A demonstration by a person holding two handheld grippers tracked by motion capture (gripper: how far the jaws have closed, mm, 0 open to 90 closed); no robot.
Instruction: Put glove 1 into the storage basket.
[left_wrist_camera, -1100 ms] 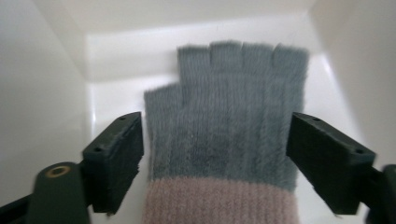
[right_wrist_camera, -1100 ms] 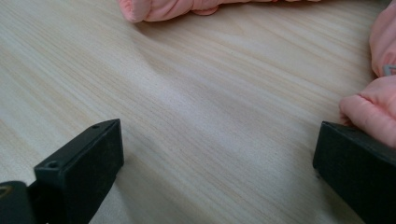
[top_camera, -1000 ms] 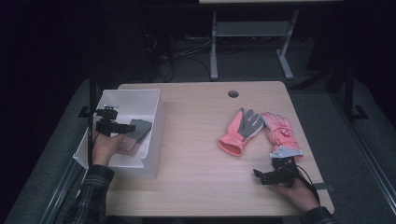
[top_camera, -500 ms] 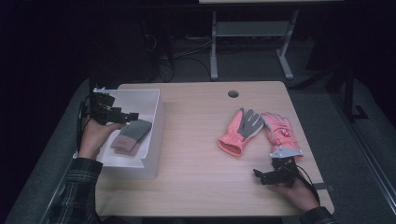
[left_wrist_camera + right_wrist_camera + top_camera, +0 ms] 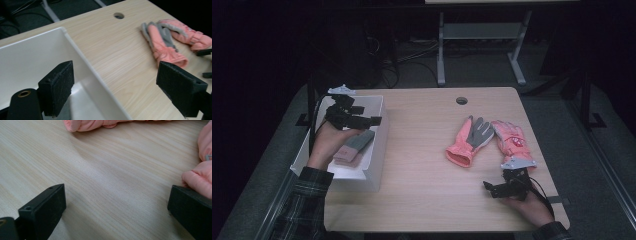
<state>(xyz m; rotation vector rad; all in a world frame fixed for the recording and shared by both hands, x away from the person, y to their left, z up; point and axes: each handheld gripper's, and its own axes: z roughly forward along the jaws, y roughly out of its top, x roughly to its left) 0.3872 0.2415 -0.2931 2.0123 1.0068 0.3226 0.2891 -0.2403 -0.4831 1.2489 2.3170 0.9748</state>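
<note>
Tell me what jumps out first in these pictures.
The two pink gloves lie side by side on the right of the table, near the right gripper, whose jaws stand open. At the left, a white bin holds a grey-and-pink glove, with the left gripper open above it.

A glove [image 5: 354, 147], pink at the cuff and grey at the fingers, lies flat inside the white bin [image 5: 377, 150] at the left of the table, fingers pointing to the far right. Two more gloves lie on the tabletop at the right, side by side and touching. The left one [image 5: 469, 140] is salmon-pink with a grey palm facing up, cuff toward the near left. The right one [image 5: 511, 141] is pink, back facing up, with a grey cuff at the near end.
</note>
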